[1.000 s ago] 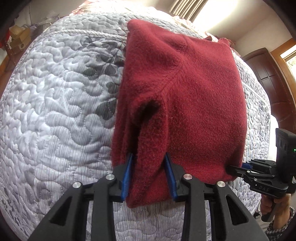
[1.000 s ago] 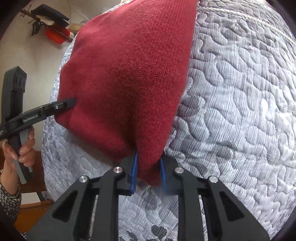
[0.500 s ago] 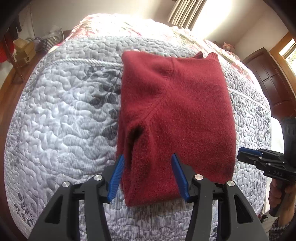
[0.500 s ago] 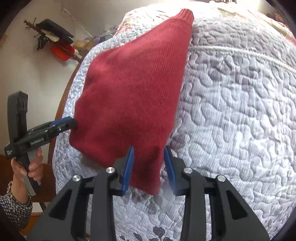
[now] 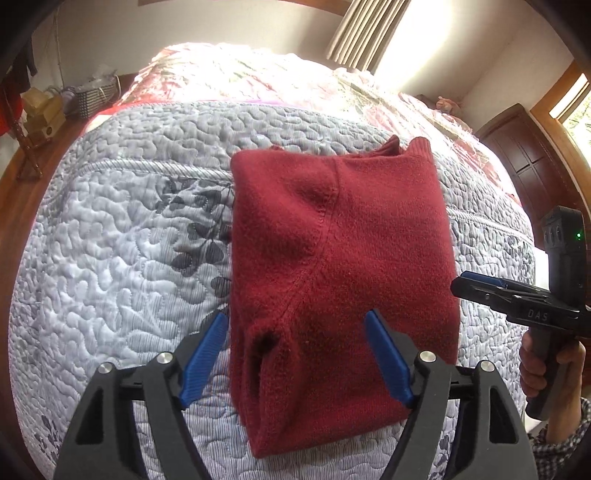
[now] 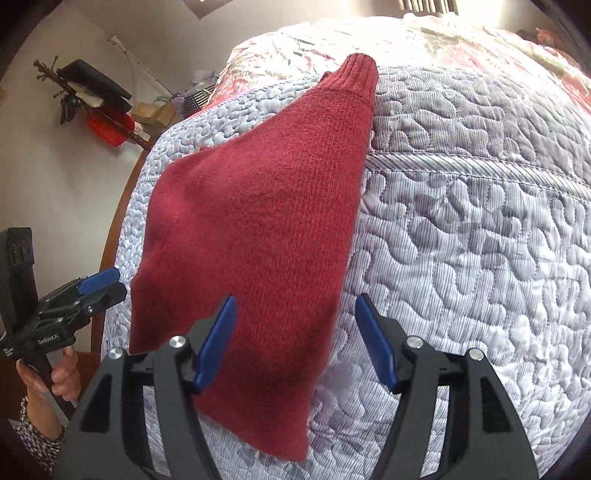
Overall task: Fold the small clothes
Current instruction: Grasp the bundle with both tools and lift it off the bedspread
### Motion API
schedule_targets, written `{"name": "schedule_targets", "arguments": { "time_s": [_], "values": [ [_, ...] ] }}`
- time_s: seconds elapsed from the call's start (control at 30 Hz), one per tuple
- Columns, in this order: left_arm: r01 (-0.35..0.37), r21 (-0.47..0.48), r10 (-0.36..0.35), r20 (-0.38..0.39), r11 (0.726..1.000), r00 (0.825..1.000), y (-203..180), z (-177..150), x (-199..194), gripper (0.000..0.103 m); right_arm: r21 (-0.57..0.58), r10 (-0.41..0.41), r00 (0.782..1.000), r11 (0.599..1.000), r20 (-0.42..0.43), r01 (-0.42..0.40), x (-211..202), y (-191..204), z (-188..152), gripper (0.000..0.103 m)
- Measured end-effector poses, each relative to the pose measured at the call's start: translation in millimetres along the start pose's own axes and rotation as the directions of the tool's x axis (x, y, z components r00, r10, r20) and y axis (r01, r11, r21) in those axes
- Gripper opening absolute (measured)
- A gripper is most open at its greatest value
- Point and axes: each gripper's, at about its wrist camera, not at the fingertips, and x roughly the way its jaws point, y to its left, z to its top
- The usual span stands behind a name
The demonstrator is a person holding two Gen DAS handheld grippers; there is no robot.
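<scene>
Both tongs gape wide above the folded sweater

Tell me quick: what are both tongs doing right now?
Left tongs: open, holding nothing, red sweater lying folded on the quilt.
Right tongs: open, holding nothing.

Grey-white quilted bedspread covers bed; pink floral blanket at far edge; dark wooden door right; beige curtain behind.
</scene>
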Motion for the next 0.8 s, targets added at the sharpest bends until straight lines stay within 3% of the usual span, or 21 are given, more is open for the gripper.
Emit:
{"name": "schedule_targets", "arguments": {
  "time_s": [0.13,0.2,0.3,0.43,0.8],
  "values": [
    [0.043,-0.078,-0.049,-0.073,0.996,0.996,29,16,30,0.078,0.01,0.011,0.999,1.0,-0.03,-0.01,19,0,5,0.07],
    [0.1,-0.115,-0.113,-0.104,0.988,0.988,43,24,43,0.078,0.017,0.026,0.999,1.0,-0.037,-0.025,25,1,6,0.071],
    [0.209,-0.164,-0.229,-0.117,0.964,0.966,58,34,60,0.078,0.035,0.06,0.997,0.998,-0.048,-0.058,32,-1,7,0.072],
    [0.276,-0.174,-0.3,-0.128,0.945,0.945,60,43,77,0.079,0.04,0.081,0.995,0.996,-0.057,-0.079,39,0,8,0.072],
    [0.335,-0.146,-0.358,-0.183,0.931,0.916,50,48,102,0.08,0.012,0.092,0.993,0.996,-0.072,-0.092,55,14,22,0.072]
  ]
}}
